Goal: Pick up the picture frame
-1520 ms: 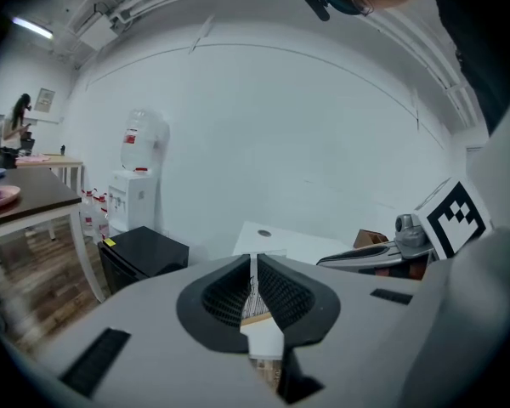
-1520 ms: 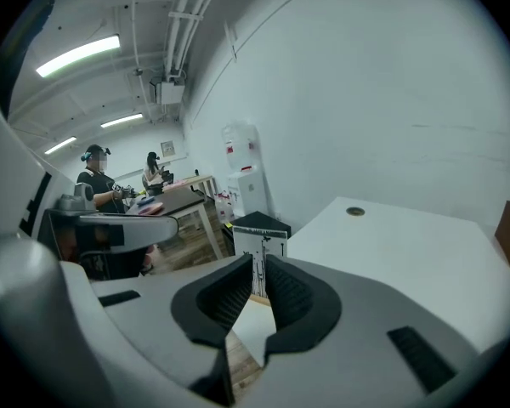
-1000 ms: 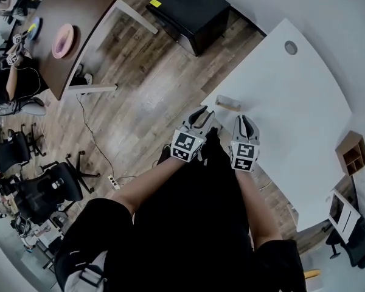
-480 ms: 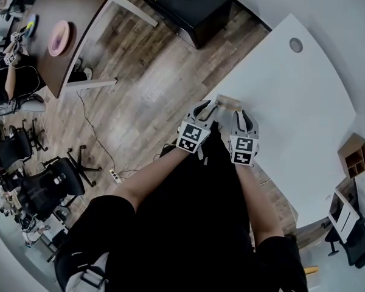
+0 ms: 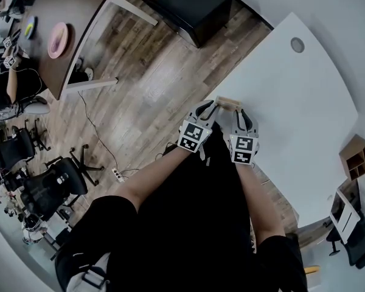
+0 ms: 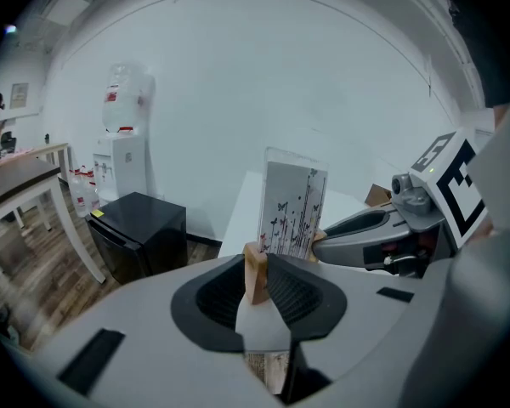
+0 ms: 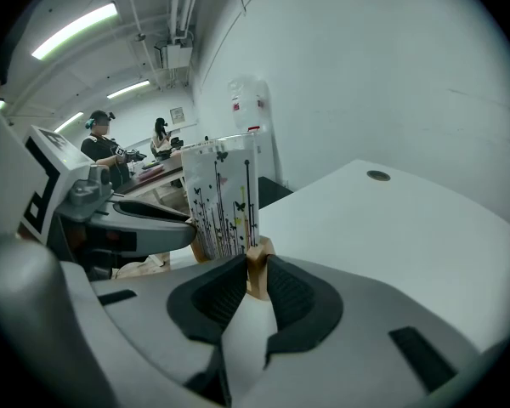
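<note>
The picture frame [image 6: 291,210] is a clear upright panel printed with butterflies and stems, set in a light wooden base [image 7: 257,269]. In the head view the picture frame [image 5: 227,103] is at the near corner of the white table [image 5: 292,96]. My left gripper [image 6: 257,268] is shut on one end of the wooden base. From the opposite side, my right gripper [image 7: 257,272] is shut on the other end. The two grippers face each other: left gripper [image 5: 212,107], right gripper [image 5: 238,112]. I cannot tell whether the base still touches the table.
A black cabinet [image 5: 191,5] stands on the wood floor beyond the table. To the far left is a brown table [image 5: 73,47] with a pink plate [image 5: 58,39]. A wooden box [image 5: 354,156] sits at the right, and office chairs [image 5: 48,187] at the left.
Both grippers moved forward from near the body to the frame, one on each side, and their jaws have shut on the ends of its wooden base.
</note>
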`<control>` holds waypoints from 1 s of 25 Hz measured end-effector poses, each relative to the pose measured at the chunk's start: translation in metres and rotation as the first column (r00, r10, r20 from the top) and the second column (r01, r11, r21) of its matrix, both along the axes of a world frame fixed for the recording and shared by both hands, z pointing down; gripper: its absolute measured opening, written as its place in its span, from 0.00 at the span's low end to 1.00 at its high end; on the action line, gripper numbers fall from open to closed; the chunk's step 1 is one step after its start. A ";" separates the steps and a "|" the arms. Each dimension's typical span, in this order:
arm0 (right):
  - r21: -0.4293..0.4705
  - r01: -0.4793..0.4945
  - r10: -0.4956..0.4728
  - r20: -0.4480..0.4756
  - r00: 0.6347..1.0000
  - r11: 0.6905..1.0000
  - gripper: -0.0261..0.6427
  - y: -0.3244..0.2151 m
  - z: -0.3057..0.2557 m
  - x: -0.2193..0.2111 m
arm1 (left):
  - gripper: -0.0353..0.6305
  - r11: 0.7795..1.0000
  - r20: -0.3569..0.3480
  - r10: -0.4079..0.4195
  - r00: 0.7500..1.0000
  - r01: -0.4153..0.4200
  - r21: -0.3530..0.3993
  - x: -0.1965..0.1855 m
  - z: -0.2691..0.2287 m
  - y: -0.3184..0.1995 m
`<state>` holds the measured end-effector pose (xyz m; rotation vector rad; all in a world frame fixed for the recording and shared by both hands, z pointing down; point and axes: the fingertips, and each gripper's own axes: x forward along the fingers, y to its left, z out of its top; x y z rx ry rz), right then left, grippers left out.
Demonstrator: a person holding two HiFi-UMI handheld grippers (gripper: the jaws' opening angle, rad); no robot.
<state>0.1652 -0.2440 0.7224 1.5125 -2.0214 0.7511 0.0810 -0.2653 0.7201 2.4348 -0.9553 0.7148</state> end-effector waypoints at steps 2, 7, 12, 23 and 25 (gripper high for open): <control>-0.002 0.009 -0.009 0.003 1.000 1.000 0.16 -0.001 0.003 -0.001 | 0.16 1.000 -0.004 0.009 1.000 -0.009 0.003 0.002 0.000 0.000; 0.022 0.021 -0.021 0.003 1.000 1.000 0.16 -0.005 0.005 -0.002 | 0.16 1.000 -0.001 0.011 1.000 -0.011 0.026 0.003 0.000 -0.002; 0.049 -0.008 0.008 0.002 1.000 0.999 0.16 -0.004 0.005 0.000 | 0.16 0.999 -0.006 0.005 1.000 -0.004 0.040 0.003 0.002 -0.003; 0.050 -0.093 0.091 0.043 0.995 0.994 0.16 0.018 -0.038 -0.013 | 0.15 1.000 -0.050 0.010 0.999 -0.010 0.011 -0.010 -0.040 0.013; 0.063 -0.118 0.115 0.057 0.992 0.991 0.16 0.026 -0.056 -0.018 | 0.15 1.000 -0.084 0.021 0.996 -0.021 0.012 -0.015 -0.057 0.021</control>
